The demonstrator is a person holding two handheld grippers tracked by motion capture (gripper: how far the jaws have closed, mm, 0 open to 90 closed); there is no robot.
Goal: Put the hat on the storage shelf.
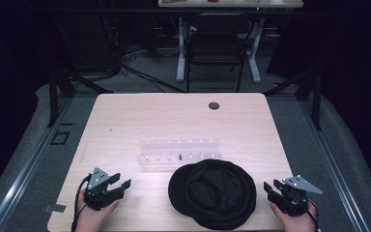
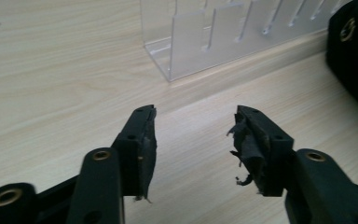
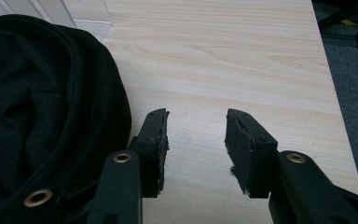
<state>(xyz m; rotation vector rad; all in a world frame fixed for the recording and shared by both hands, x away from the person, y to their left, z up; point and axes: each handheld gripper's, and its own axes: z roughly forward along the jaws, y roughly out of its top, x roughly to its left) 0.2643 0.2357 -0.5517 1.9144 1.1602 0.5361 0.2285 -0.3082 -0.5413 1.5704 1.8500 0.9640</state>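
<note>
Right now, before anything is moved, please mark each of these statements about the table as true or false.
1. The black hat lies between the two grippers. True.
2. The left gripper is shut on the hat. False: its fingers stand apart over bare wood, with nothing between them.
3. The clear plastic rack stands behind the hat, farther from the person. True.
4. The right gripper holds the rack. False: it is open, beside the hat's right edge, with bare table between its fingers.
5. The hat lies at the far edge of the table, next to the round hole. False: it lies near the person's edge, far from the hole.
</note>
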